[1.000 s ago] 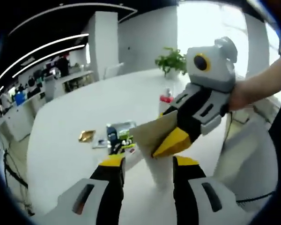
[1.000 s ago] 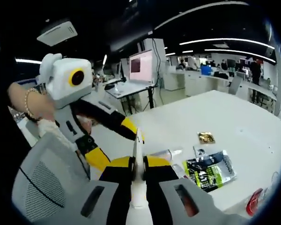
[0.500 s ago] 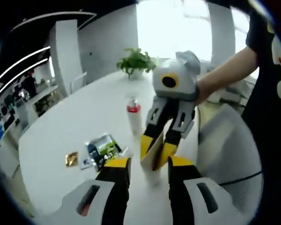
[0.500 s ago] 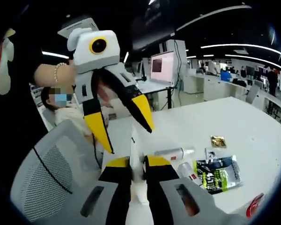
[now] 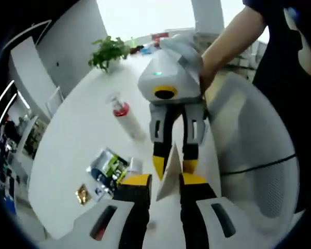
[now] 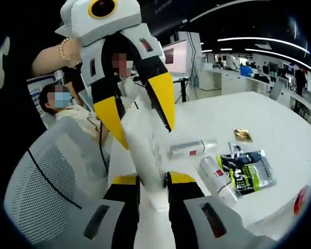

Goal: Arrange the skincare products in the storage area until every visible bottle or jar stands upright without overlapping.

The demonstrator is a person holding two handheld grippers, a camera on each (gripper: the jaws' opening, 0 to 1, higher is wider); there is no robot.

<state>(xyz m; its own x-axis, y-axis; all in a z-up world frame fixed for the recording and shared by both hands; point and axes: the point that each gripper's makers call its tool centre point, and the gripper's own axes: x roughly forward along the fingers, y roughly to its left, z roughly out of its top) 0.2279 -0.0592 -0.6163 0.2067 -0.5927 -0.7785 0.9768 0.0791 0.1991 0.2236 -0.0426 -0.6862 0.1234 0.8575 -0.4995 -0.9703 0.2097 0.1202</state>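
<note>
White and thin, the flat packet (image 5: 168, 174) sits edge-on between your right gripper (image 5: 172, 165)'s yellow jaws, which pinch it; your hand (image 5: 210, 67) reaches in from the upper right, pointing that gripper down. In the right gripper view, your left gripper (image 6: 142, 122) hangs from above with jaws spread wide around the packet (image 6: 145, 155), not closed on it. On the white tabletop (image 6: 259, 119) near its edge lie a small tube (image 6: 189, 149), a white bottle (image 6: 217, 179) on its side, a dark sachet (image 6: 249, 174) and a gold sachet (image 6: 242, 135). A red-capped bottle (image 5: 125, 116) lies farther in.
</note>
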